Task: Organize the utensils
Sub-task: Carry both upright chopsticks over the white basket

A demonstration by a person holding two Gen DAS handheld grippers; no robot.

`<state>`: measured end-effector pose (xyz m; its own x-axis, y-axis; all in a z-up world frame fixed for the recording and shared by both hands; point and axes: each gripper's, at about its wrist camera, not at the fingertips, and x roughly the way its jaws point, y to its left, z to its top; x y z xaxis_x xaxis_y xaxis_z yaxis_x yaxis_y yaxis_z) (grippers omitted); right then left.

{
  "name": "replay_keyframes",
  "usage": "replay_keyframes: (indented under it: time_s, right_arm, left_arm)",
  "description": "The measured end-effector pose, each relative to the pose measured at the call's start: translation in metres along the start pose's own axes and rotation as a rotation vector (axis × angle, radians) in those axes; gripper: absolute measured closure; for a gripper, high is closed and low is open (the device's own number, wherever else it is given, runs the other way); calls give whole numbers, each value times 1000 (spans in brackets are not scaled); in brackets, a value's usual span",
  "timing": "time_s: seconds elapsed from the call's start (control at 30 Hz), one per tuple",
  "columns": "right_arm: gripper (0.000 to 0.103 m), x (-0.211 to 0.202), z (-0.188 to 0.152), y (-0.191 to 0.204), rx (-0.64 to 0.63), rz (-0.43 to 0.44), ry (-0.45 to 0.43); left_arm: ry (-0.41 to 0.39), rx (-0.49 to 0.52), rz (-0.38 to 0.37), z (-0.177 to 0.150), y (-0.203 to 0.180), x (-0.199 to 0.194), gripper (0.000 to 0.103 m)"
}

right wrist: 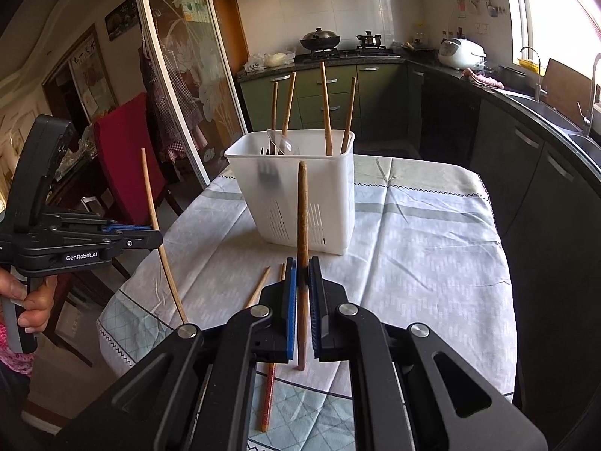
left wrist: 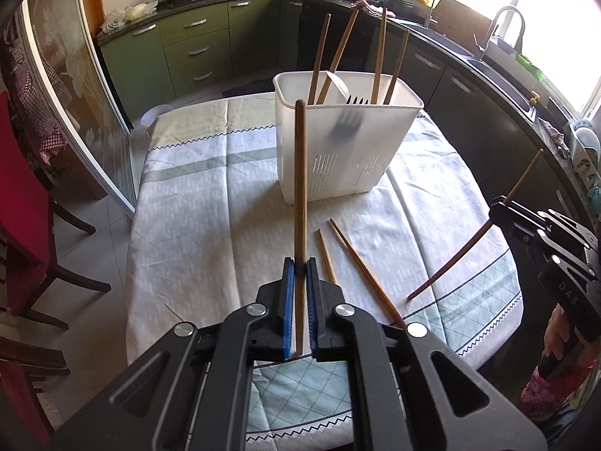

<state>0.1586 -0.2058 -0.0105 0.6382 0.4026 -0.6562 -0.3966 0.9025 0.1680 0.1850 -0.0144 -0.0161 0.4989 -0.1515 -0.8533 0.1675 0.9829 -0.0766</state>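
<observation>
My left gripper (left wrist: 298, 268) and right gripper (right wrist: 303, 272) each clamp one upright chopstick (left wrist: 300, 188), short of the white holder (left wrist: 345, 150).

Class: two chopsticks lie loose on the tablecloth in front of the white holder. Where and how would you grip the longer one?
Grip the longer chopstick mid-shaft, from above, jaws across its width. It lies flat, slim, apart from its neighbour, so fingers should fit either side.
</observation>
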Motion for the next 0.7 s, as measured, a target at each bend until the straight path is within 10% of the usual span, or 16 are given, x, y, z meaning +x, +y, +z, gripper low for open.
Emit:
replay_keyframes:
  time_s: [0.7]
  right_arm:
    - [96,9,-3,6,-18,1,-4]
  left_arm:
    - [-29,28,4,-7,-1,-4,97]
